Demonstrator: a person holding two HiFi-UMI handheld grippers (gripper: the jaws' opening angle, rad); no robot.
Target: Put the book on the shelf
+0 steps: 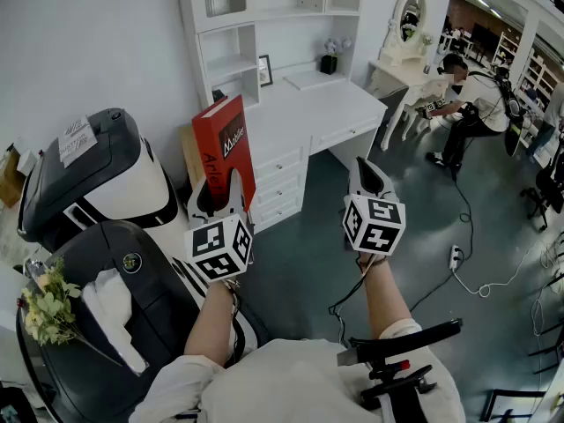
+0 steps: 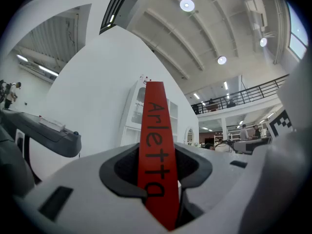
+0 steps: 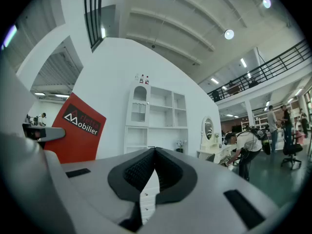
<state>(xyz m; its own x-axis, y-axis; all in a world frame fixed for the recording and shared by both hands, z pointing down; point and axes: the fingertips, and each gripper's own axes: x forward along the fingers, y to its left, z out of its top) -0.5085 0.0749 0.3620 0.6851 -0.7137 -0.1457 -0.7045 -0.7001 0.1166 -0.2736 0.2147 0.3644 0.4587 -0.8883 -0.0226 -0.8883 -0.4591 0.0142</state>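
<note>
Likely furniture showroom: white shelves [image 1: 226,62], dressing table [image 1: 402,74].

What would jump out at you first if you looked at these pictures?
The bright red book stands out first, held upright in the left gripper at the middle-left of the head view. Behind it the tall white shelf unit stands against the wall. At the far right a person bends over beside a dressing table.

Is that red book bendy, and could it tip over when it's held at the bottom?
Probably stiff: the red book stands straight above the left gripper. Held only at its lower edge, it might lean or slip.
</note>
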